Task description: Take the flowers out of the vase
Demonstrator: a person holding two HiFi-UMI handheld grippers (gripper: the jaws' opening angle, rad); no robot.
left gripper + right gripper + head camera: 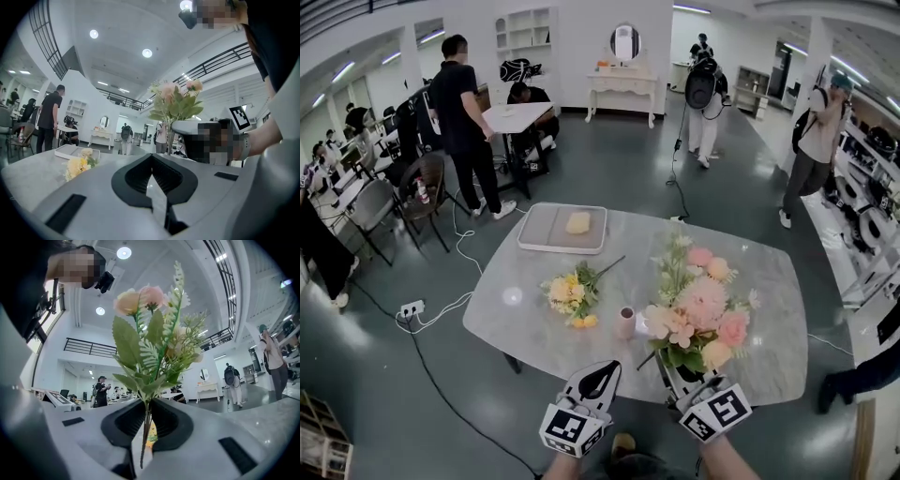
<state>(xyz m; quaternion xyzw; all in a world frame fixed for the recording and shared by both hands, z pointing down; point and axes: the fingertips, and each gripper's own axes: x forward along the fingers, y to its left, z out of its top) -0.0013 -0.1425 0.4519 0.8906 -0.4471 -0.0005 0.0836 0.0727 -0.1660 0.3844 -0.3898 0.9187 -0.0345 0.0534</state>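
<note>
Two grippers: both are low in the head view, side by side at the table's near edge.
Left gripper (602, 375): its jaws are pressed together with nothing between them, as its own view shows (152, 171).
Right gripper (673, 375): its jaws are clamped on the thin green stems of the pink bunch, seen plainly in the right gripper view (147, 413).
Pink bunch (698, 305): it is upright above the right gripper, with pink and cream blooms over green leaves (154, 348). It is just right of the vase and clear of it.
Vase (625, 322): a small pink cylinder stands on the table between the two bunches. It is too small here to be sure it is the vase, or to see into it.
Yellow bunch (570, 292): it lies on its side on the tabletop, left of the vase (78, 164).
Tray (536, 234): it sits at the far edge of the table with a pale yellow object on it (63, 151).
Table (750, 272): it has a light marbled top.
</note>
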